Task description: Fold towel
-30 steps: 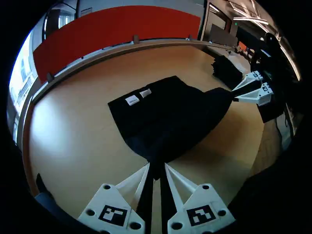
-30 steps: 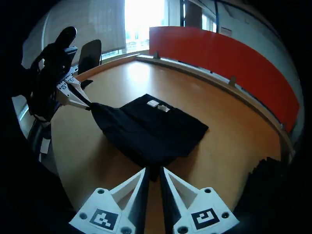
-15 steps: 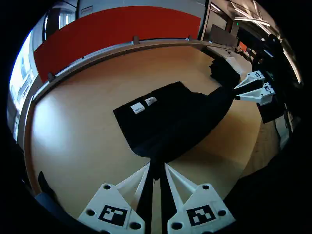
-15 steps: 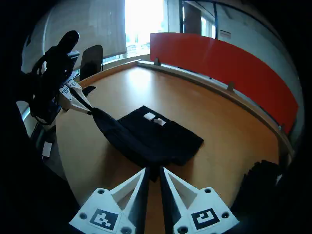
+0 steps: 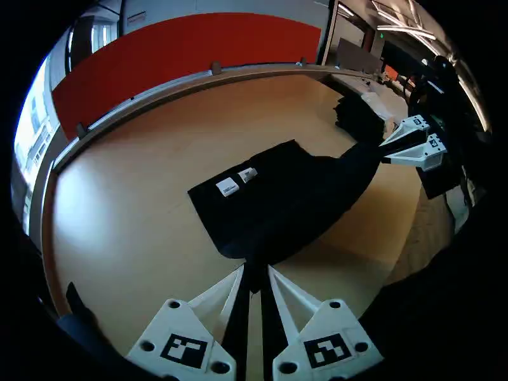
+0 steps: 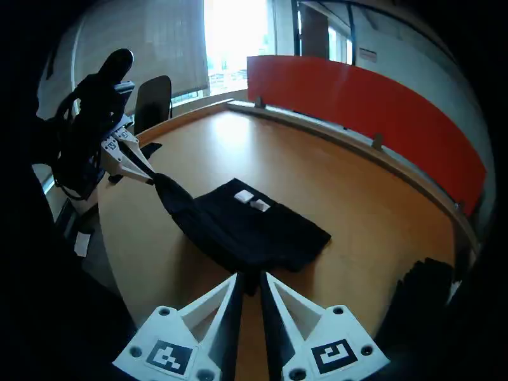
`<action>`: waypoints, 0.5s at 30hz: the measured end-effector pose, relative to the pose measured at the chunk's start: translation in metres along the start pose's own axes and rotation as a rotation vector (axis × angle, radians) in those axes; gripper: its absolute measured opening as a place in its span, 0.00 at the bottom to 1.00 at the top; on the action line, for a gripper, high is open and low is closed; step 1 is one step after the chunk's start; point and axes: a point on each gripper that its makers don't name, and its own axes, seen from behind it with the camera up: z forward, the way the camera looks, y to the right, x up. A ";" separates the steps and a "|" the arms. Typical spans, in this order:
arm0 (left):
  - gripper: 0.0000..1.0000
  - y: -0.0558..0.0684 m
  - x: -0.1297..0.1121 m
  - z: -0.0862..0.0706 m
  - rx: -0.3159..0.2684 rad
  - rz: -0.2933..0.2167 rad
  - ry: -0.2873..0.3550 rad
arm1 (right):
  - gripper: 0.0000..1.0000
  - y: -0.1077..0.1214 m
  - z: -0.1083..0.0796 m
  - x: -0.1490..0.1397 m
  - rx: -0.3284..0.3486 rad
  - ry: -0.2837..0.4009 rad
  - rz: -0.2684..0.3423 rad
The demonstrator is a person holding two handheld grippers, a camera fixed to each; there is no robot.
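Black cloth towel (image 5: pixel 286 190), held at two corners

Far part lies flat on light wooden table (image 5: pixel 127 209); near edge lifted. Left gripper (image 5: pixel 255 279): fingers pinched closed on one raised corner. Right gripper (image 6: pixel 252 282): fingers pinched closed on the other. Two small white tags (image 5: pixel 227 187) on flat part

red partition (image 5: pixel 190 44) ran along the wooden table's (image 5: pixel 127 209) far edge | dark cloth pile (image 5: pixel 359 117) sat at its edge | office chair (image 6: pixel 151 95) stood beyond the table's corner

Black towel (image 5: pixel 286 197) (image 6: pixel 247 232), two white tags on top, far part flat on table, near edge lifted.
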 end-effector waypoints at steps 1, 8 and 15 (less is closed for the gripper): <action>0.11 0.001 0.000 -0.001 -0.002 -0.001 0.001 | 0.18 0.000 -0.001 0.000 0.000 0.000 0.001; 0.11 0.003 -0.001 -0.002 -0.006 -0.006 -0.004 | 0.18 -0.002 -0.003 0.001 0.005 0.000 0.004; 0.11 0.000 -0.001 0.001 0.006 -0.005 -0.013 | 0.18 0.000 0.003 0.000 0.002 -0.013 -0.012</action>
